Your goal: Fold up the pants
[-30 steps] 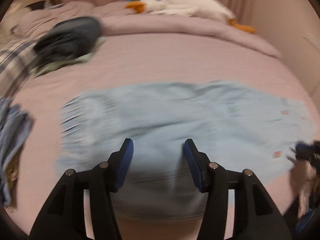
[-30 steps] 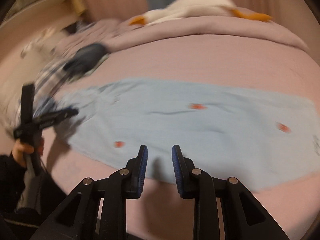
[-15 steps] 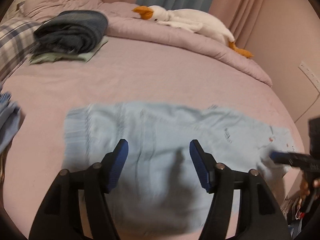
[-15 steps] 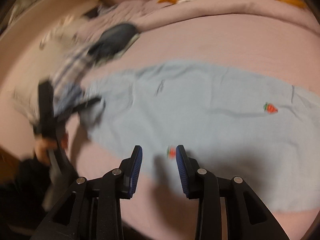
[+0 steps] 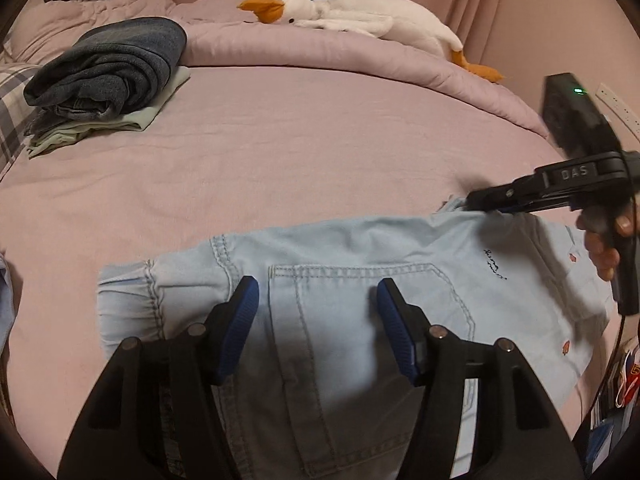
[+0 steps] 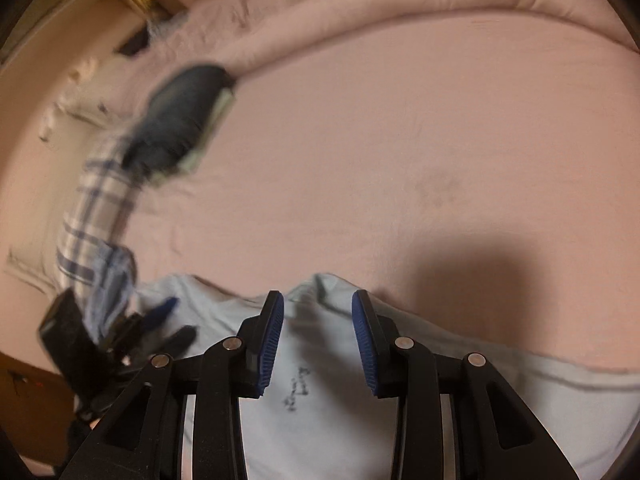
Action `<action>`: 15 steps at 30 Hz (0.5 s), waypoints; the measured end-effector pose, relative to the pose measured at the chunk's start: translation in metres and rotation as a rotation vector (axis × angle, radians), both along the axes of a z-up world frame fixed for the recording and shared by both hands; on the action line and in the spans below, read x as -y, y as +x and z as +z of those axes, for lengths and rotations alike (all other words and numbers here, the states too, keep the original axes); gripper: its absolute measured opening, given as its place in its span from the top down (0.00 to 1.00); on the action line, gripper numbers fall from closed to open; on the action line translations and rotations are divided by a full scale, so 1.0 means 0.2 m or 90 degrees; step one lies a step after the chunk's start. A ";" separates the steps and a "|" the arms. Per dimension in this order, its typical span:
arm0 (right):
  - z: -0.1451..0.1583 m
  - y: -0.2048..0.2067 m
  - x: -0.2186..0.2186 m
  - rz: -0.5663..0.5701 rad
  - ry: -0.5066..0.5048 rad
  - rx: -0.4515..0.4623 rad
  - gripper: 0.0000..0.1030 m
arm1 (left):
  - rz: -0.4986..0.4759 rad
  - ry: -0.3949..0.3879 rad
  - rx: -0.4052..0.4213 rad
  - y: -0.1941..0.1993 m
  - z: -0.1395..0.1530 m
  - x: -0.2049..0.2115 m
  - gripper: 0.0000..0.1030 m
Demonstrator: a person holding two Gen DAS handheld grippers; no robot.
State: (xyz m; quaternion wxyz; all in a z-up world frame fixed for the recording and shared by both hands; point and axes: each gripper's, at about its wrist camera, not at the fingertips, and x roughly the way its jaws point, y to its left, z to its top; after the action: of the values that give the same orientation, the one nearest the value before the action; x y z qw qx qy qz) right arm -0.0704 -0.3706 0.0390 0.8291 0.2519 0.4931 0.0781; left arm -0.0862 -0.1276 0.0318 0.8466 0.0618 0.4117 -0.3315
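Note:
Light blue denim pants (image 5: 360,264) lie flat on the pink bed, waistband to the left and back pocket up. My left gripper (image 5: 318,316) is open, its blue pads hovering over the pocket area. My right gripper (image 6: 318,340) is open just above the pants' far edge (image 6: 320,284). It also shows in the left wrist view (image 5: 504,196), at the pants' upper right edge. The left gripper shows blurred in the right wrist view (image 6: 160,320) at the lower left.
A folded stack of dark clothes (image 5: 108,64) on a pale green item sits at the back left. A white plush goose (image 5: 360,20) lies on the rolled duvet at the back. Plaid fabric (image 6: 96,208) lies at the left edge. A wall socket (image 5: 616,104) is at the right.
Both grippers have moved closer and lower over the pants. The right gripper has moved from the near edge to the far edge of the pants and opened wider.

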 end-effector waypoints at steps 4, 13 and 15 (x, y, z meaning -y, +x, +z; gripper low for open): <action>-0.03 0.03 -0.08 0.076 0.013 -0.034 0.65 | -0.006 -0.004 0.013 -0.01 -0.02 -0.01 0.41; 0.01 0.15 -0.24 0.116 -0.107 -0.036 0.93 | -0.004 0.010 0.012 0.02 -0.03 0.02 0.40; -0.01 0.16 -0.24 0.100 -0.128 -0.032 0.93 | -0.005 0.028 0.018 0.02 -0.04 0.04 0.40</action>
State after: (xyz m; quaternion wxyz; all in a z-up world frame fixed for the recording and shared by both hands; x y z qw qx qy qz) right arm -0.0392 -0.3230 0.0372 0.8289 0.1301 0.5371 0.0872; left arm -0.0823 -0.1350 0.0240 0.8496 0.0864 0.4064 -0.3247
